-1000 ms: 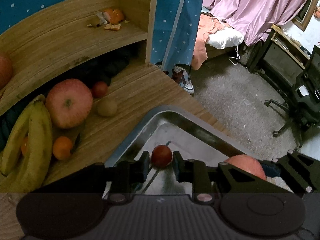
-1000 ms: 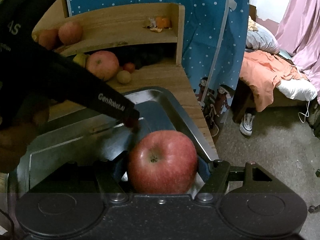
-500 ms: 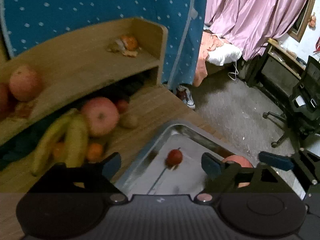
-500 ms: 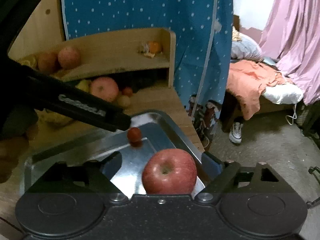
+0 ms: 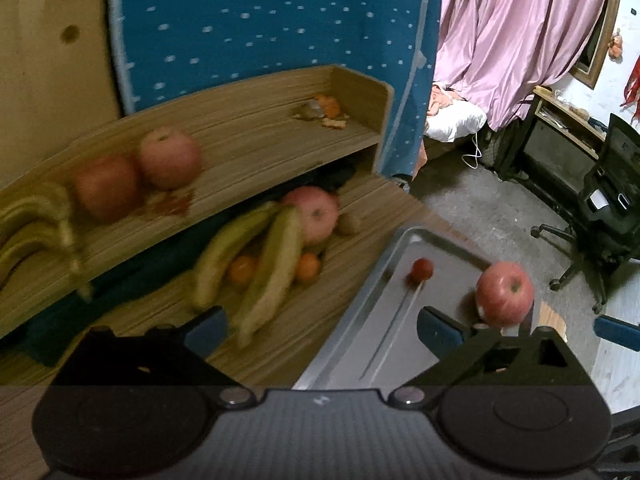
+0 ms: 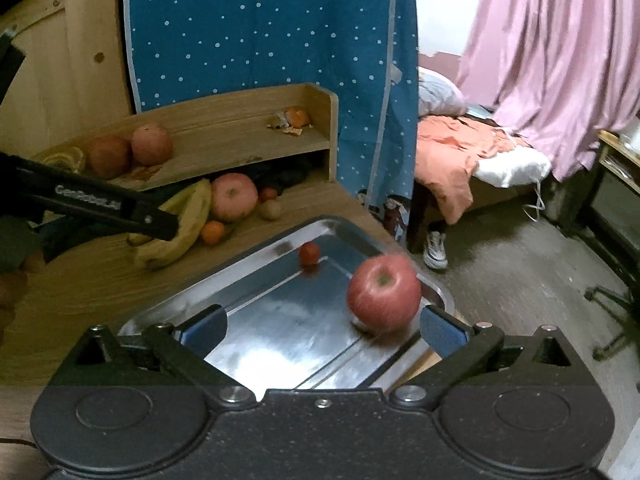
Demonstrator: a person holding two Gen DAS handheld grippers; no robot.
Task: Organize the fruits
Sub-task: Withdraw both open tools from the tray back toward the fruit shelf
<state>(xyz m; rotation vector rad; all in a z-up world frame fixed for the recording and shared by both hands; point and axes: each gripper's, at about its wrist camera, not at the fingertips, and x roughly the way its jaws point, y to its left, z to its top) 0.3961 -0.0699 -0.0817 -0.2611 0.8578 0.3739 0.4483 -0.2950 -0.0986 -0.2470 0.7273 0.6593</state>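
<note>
Steel tray (image 6: 436, 292) held red apple (image 6: 383, 293) and a small red fruit (image 6: 309, 253). Both tongs gaped, empty; left tongs (image 5: 322, 326) nearer the bananas (image 5: 256, 268), long axes pointing away.

I count apples: four. One on metal tray (image 6: 248, 280), red apple (image 6: 383, 293); one on desk, pale apple (image 6: 234, 197); two on shelf, shelf apples (image 6: 132, 150).
Small red fruits: two, one on tray (image 6: 309, 253), one on desk (image 6: 268, 194).
Oranges on desk: I count two (image 5: 276, 269).
Brown round fruit: one (image 6: 270, 209).
Banana bunches: two, desk bunch (image 5: 256, 264), shelf bunch (image 5: 36, 224); single bananas not countable, blurred.
Trays: one. Grippers I operate: two.
</note>
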